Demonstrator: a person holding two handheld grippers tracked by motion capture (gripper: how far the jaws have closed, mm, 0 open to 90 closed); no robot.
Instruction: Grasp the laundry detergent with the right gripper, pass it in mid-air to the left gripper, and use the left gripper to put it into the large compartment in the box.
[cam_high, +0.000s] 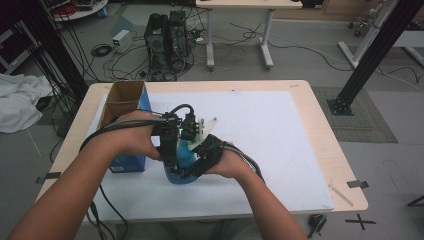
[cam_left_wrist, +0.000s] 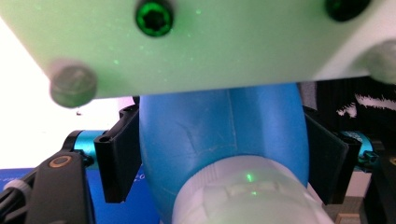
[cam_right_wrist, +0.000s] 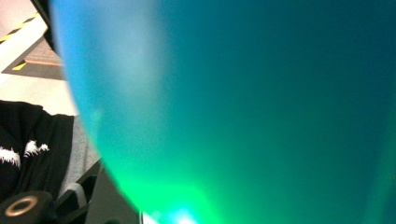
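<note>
Near the middle of the surface (cam_high: 280, 130), over its white mat, a blue bottle (cam_high: 183, 167) stood upright between the person's two hands. The right hand-held gripper (cam_high: 192, 170) was clamped on the body of the bottle low down; in the left gripper view its two black jaws pressed flat against either side of the blue body, and the grey three-cornered plate (cam_left_wrist: 205, 46) on top of it crossed the upper part of that picture. In the right gripper view the blue wall of the bottle sat directly against the lens, tinted green below. The left hand-held gripper (cam_high: 170, 150) pointed down at the top of the bottle, whose white cap (cam_left_wrist: 247, 191) lay close under its camera; whether its jaws were spread or already pinching the cap could not be told. Just to the left stood an open blue carton (cam_high: 126, 107) with a brown cardboard lining, beside the left hand (cam_high: 135, 140).
</note>
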